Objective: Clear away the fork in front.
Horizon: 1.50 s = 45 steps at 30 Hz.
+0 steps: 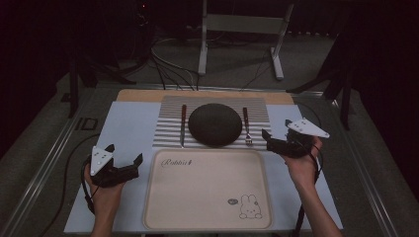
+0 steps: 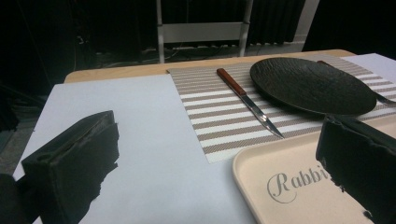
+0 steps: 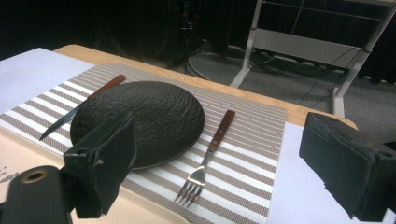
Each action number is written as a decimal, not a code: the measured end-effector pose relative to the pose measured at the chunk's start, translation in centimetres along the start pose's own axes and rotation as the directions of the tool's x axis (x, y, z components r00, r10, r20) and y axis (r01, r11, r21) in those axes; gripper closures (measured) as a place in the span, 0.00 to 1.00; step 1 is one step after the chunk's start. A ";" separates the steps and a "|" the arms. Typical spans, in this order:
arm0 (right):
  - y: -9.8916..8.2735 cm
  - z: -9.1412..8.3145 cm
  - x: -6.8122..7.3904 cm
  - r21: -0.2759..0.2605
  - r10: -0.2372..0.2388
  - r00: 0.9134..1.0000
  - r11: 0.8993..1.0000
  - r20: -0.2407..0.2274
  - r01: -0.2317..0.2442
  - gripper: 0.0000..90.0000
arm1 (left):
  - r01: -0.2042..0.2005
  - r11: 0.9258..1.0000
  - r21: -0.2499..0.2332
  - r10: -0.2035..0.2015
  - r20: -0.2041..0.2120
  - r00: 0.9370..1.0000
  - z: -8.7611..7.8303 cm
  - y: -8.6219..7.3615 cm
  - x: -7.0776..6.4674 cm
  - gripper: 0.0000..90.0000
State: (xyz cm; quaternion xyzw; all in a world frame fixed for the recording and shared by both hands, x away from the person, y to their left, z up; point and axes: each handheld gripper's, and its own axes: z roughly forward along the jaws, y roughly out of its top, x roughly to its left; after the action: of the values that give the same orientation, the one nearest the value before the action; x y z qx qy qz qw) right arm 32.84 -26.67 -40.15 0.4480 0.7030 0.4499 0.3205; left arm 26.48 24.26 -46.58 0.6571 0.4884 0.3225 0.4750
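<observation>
Cream plastic rabbit-printed tray empty; my left tongs and right tongs gape, holding nothing. Judged pre-grasp: steel wooden-handled fork, ten o'clock of right tongs, needs pinching.

The counter carries a pale sheet; on it, a striped placemat far, a beige tray near.

plate between knife, fork

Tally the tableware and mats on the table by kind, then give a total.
Plate: 1
Knife: 1
Fork: 1
Striped placemat: 1
Beige tray: 1
Total: 5
</observation>
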 end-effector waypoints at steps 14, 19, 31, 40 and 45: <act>1.1 1.7 -0.4 0.021 0.001 1.000 1.000 0.008 -0.001 0.12 | -0.002 1.000 0.001 0.002 0.000 1.000 0.0 0.0 0.0 0.00; 1.4 2.6 -0.8 0.029 0.018 1.000 0.999 0.010 -0.019 0.12 | 0.002 1.000 -0.003 -0.002 -0.001 1.000 0.0 0.0 0.0 0.00; 2.1 4.2 -1.0 0.062 0.005 1.000 0.998 0.021 -0.006 0.12 | 0.007 1.000 -0.006 -0.007 -0.004 1.000 -0.1 0.0 0.0 0.00; 3.0 6.0 -0.9 0.087 -0.014 0.999 0.996 0.032 0.011 0.12 | 0.008 1.000 -0.007 -0.008 -0.007 1.000 -0.1 0.0 0.1 0.00; 3.3 6.7 -1.0 0.102 -0.022 0.999 0.995 0.038 0.018 0.12 | 0.008 1.000 -0.006 -0.008 -0.006 1.000 -0.1 0.0 0.1 0.00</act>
State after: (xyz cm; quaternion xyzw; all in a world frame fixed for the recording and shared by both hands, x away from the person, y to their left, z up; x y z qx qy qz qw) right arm 40.10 -24.58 -39.72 0.4653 0.7229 0.4018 0.3154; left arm 26.43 24.38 -46.59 0.6530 0.4913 0.3240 0.4767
